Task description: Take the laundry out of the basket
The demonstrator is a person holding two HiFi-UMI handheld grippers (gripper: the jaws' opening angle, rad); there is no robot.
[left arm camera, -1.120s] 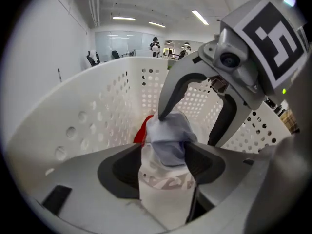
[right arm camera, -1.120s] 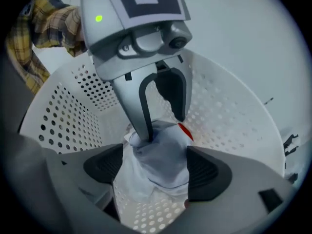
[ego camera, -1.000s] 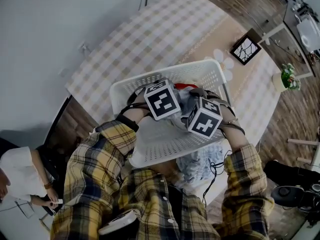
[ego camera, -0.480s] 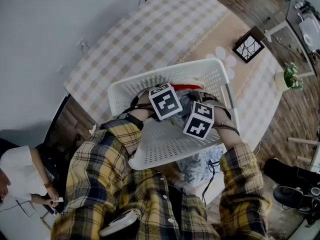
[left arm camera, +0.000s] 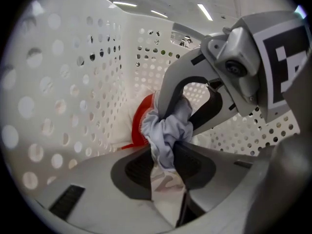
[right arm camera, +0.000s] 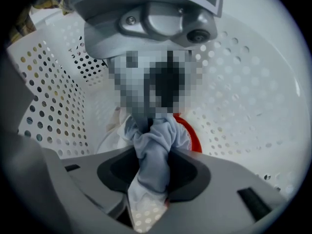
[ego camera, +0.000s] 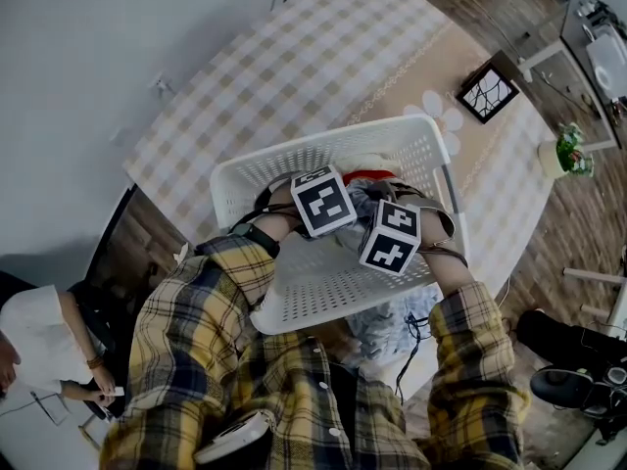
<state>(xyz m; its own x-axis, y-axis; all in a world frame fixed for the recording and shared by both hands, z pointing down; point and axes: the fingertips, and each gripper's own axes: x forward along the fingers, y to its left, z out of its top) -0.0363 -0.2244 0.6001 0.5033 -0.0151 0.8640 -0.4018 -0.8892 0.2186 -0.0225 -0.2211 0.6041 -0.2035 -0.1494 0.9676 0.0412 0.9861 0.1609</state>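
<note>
The basket (ego camera: 294, 153) is white, perforated plastic and stands on the worktop (ego camera: 294, 57), which is covered with a checked cloth. All positions below are given relative to the basket.

**Left claw.** The left claw (left arm camera: 168, 145) points steeply down into the basket, on the side nearer the person. Its jaws have just been closing and now stand narrow, pressed onto a fold of the pale grey-blue garment (left arm camera: 168, 128). A strip of the cloth runs back between the pads.

**Right claw.** The right claw (right arm camera: 151, 152) also points down into the basket, just beside the left claw. Its jaws have just been closing too and are clamped on another bunch of the same garment, which passes between the pads.

**Laundry.** The garment is inside the basket, gathered between the two claws and gripped by both. A red item (left arm camera: 141, 118) lies just behind it, near the far wall of the basket.

**Surroundings.** A framed picture (ego camera: 481, 96) lies on the worktop beyond the far right corner of the basket. A small potted plant (ego camera: 560, 153) stands further to the right, well apart from the basket.
</note>
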